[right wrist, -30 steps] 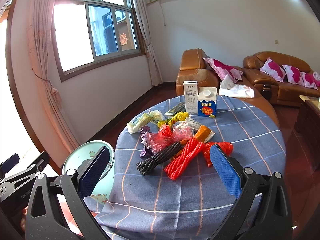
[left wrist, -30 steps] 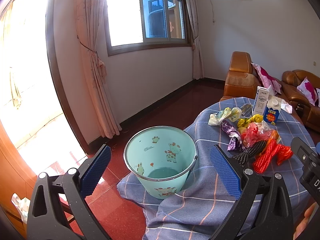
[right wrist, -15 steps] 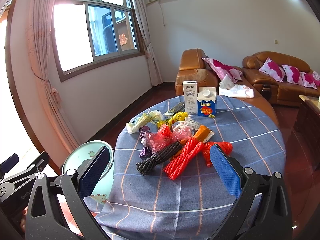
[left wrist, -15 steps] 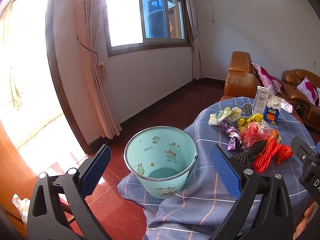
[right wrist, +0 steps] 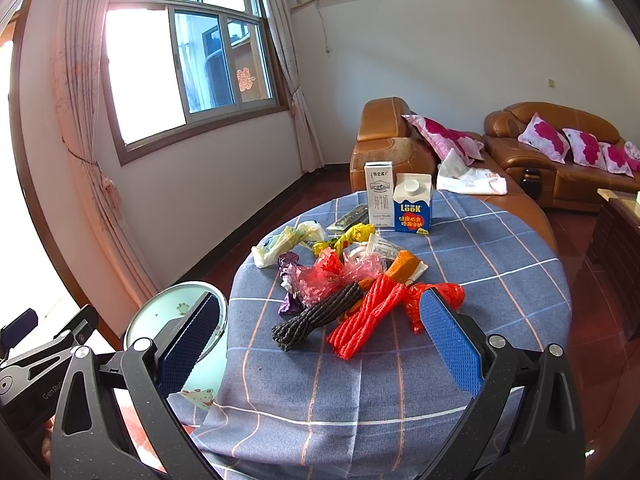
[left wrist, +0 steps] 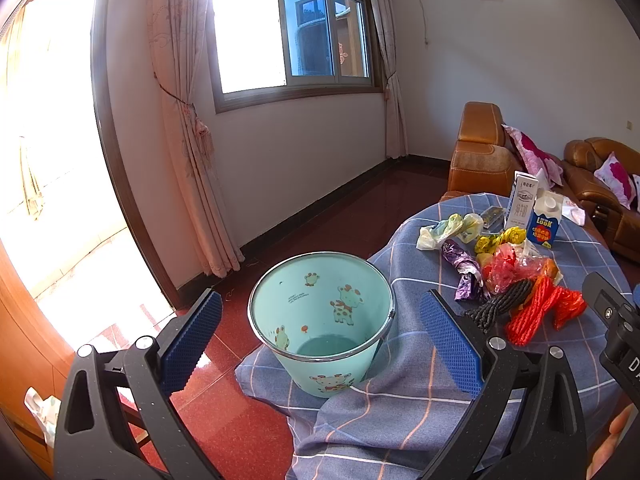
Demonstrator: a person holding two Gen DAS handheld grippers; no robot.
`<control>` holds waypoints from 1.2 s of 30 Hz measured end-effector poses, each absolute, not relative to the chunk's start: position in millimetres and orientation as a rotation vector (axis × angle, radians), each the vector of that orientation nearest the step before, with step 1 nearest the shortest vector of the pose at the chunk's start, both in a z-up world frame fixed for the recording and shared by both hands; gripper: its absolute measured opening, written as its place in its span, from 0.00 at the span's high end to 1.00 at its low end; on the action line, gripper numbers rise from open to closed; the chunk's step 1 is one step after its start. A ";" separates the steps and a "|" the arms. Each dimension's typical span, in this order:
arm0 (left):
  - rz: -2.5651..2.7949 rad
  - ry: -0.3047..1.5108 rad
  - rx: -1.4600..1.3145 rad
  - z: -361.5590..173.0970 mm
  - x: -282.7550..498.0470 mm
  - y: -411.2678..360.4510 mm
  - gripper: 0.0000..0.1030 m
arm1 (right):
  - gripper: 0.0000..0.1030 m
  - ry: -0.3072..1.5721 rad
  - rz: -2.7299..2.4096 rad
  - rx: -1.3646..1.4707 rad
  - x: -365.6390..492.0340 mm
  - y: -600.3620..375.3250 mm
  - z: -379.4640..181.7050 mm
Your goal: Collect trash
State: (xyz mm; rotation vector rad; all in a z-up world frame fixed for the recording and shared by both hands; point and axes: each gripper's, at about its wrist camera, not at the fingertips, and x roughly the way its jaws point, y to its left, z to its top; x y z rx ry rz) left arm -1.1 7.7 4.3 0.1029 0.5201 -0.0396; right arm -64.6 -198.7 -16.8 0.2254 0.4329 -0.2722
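A pale green bucket (left wrist: 324, 320) with cartoon animals stands empty at the left edge of a round table under a blue checked cloth (right wrist: 500, 256). My left gripper (left wrist: 320, 336) is open just in front of the bucket, holding nothing. A heap of trash lies mid-table: a black net roll (right wrist: 316, 316), a red net roll (right wrist: 368, 312), a red bag (right wrist: 440, 294), pink plastic (right wrist: 344, 272), a purple wrapper (right wrist: 290, 280), yellow wrappers (right wrist: 348, 238). A white milk carton (right wrist: 379, 194) and a blue carton (right wrist: 413, 208) stand upright behind. My right gripper (right wrist: 320, 344) is open, short of the net rolls.
Brown leather sofas (right wrist: 560, 148) with pink cushions stand behind the table. A window (left wrist: 288, 28) and curtains (left wrist: 188, 128) fill the left wall. Red tiled floor (left wrist: 344, 216) lies left of the table. A dark cabinet (right wrist: 616, 248) is at the right edge.
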 end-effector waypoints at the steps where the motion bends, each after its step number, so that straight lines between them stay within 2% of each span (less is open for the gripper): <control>1: -0.039 0.519 0.105 3.7 -1.9 5.3 0.06 | 0.04 0.433 -0.272 0.225 -64.6 -198.7 -16.8; 36: -0.036 0.526 0.107 0.1 -2.9 0.6 0.06 | 0.04 0.430 -0.280 0.234 -64.1 -202.1 -18.3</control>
